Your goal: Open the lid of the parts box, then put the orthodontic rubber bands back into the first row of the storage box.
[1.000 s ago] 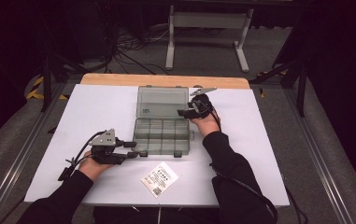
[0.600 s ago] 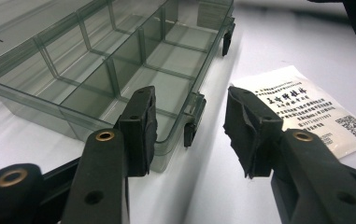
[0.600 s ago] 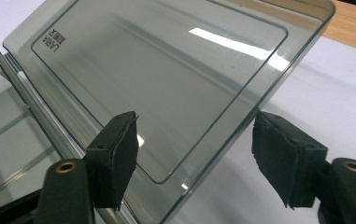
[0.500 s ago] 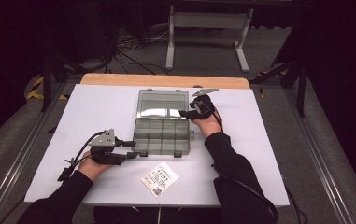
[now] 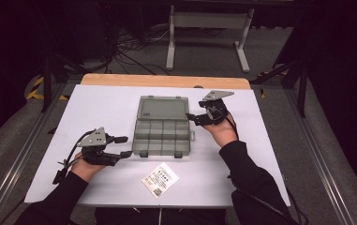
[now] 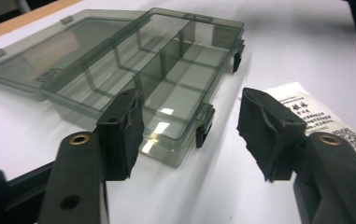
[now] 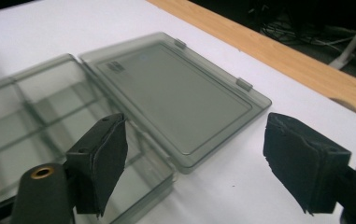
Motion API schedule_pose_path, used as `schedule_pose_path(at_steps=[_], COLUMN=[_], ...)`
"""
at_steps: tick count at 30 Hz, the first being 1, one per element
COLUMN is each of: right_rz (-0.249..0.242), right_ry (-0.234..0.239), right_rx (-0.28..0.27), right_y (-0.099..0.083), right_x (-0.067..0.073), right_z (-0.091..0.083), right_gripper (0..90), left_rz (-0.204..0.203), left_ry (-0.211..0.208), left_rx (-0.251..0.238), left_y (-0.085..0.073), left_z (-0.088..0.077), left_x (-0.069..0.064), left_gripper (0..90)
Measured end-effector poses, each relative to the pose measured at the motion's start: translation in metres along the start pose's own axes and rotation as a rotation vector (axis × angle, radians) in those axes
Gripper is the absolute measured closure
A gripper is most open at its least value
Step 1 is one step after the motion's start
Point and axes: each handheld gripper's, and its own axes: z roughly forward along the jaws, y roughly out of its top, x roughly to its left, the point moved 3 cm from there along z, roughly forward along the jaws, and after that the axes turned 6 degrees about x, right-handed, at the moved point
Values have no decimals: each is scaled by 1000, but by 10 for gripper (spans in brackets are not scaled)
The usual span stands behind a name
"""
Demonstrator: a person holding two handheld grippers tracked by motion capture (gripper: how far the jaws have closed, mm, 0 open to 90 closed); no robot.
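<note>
White surface (image 5: 96,108) carries an open organizer box (image 5: 163,136) mid-way — lid flat toward the far edge (compartments exposed); left gripper (image 5: 122,146) and right gripper (image 5: 191,118) flank it, fingers having just been opening, holding nothing.

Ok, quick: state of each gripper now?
Left gripper: open, jaws just been opening, nothing between them, beside the box.
Right gripper: open, jaws just been opening, empty, above the lid's edge.
</note>
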Motion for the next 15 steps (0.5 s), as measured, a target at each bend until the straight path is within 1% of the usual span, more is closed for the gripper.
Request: schedule_pose_path(at_steps=[1,2,3,5,6,7,9,10,11,12,14,15], right_rz=[-5,-9,-14,-31,-31,-41,-67,-75,-75,-83,-98,-102], right_ry=[20,28,32,44,44,47,55,59,59,65,78,83], right_rx=[-21,-28,-29,-34,-34,-37,-43,-44,-44,-44,-50,-54], right_y=[2,3,3,3,3,3,4,4,4,4,5,6], right_x=[7,10,13,20,20,24,33,37,37,40,49,52], right_z=[-10,-13,-16,-22,-22,-25,-31,-33,-33,-35,-41,-43], right_gripper=[208,206,204,198,198,196,189,187,187,186,183,178], left_rz=[0,4,2,6,6,2,-21,-16,-16,-20,-25,-26], left_ry=[9,13,13,26,26,28,31,33,33,35,42,37], left_rx=[2,1,-1,-5,-5,-15,-29,-26,-26,-25,-26,-27], left_y=[0,-1,-1,-1,-1,-1,-2,-2,-2,-3,-5,-5], left_z=[-4,-6,-7,-13,-13,-16,-20,-22,-22,-24,-27,-28], left_x=[-1,-1,-2,-3,-3,-3,-1,0,0,1,2,3], left_gripper=[383,370,362,339,332,332,322,321,321,321,306,297])
